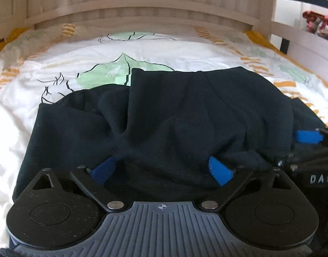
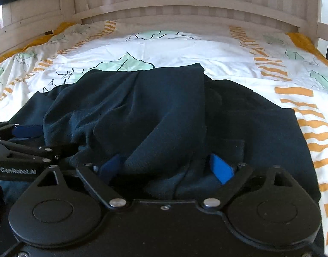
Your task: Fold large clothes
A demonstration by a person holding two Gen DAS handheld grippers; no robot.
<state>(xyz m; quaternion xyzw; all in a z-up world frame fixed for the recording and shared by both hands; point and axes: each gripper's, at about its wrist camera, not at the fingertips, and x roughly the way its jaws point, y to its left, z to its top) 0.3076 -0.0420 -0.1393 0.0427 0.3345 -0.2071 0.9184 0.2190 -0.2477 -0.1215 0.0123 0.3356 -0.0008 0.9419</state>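
A large dark navy garment lies bunched and wrinkled on the bed; it also fills the middle of the right wrist view. My left gripper is open, its blue fingers spread wide with cloth draped over and between them. My right gripper is open too, its blue fingers apart with folds of the garment lying between them. The two grippers sit side by side at the garment's near edge; each shows at the edge of the other's view.
The bed has a white duvet printed with green leaves and orange stripes. A pale wooden slatted headboard stands at the far end. Wooden side rails run along the right, and a patterned bundle lies beyond them.
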